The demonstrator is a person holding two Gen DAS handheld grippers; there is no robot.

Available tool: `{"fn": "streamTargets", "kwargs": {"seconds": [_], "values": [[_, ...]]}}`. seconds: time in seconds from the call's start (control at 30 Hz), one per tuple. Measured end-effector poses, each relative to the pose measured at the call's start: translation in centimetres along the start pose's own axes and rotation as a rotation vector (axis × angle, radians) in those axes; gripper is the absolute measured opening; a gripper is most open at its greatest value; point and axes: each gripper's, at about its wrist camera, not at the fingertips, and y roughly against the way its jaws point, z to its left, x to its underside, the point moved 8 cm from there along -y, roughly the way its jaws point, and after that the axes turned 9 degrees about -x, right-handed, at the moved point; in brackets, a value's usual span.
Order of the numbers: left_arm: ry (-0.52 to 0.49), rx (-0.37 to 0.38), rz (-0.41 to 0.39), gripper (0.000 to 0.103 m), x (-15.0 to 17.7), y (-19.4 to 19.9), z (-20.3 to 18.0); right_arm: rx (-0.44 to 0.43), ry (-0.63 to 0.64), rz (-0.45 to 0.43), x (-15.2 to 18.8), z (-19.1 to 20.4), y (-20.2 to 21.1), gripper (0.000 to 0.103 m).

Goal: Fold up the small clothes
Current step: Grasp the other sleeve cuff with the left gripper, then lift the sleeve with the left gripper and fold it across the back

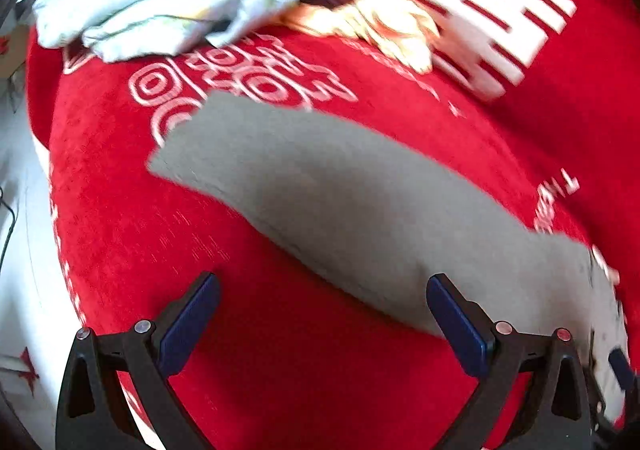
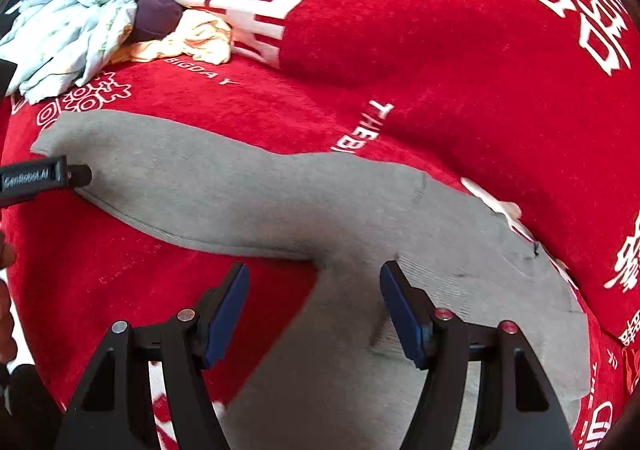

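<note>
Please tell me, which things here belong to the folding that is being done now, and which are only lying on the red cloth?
In the job:
- grey garment, spread flat
- left gripper, open
- right gripper, open over the garment

Lying about:
- pale printed clothes, heaped at the far left
- dark purple piece
- cream piece
- red cloth underneath

Grey pants (image 2: pixel 280 202) spread flat w/ legs apart; crumpled pile behind: pale floral piece (image 2: pixel 80 10), dark purple item (image 2: pixel 154 16), cream one (image 2: pixel 200 40).
</note>
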Motion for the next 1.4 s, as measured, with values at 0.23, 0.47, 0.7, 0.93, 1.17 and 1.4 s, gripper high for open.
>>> {"fn": "streamTargets", "kwargs": {"seconds": [0.23, 0.47, 0.7, 0.93, 1.17, 1.4], "values": [[0.035, -0.024, -0.034, 0.103, -3.8, -2.1, 0.7, -0.012, 0.025, -0.001, -0.7, 1.4, -0.3, 0.071], [0.125, 0.018, -0.119, 0.058, -5.8, -2.0, 1.4, -0.004, 0.004, 0.012, -0.8, 0.4, -0.8, 0.071], [0.208, 0.113, -0.107, 0.015, -5.6, -2.2, 3.9, -0.001, -0.027, 0.028, -1.0, -0.4, -1.7, 0.071], [0.151, 0.135, -0.159, 0.013, -5.5, -0.6, 3.3, 0.012, -0.046, 0.046, -1.5, -0.9, -3.2, 0.071], [0.086, 0.193, -0.208, 0.013, -5.4, 2.8, 0.6, -0.014, -0.086, 0.124, -1.6, -1.0, -5.8, 0.071], [-0.036, 0.191, -0.221, 0.013, -4.4, 5.1, -4.1, 0.022, -0.185, 0.049, -1.6, -4.7, -3.2, 0.071]]}}
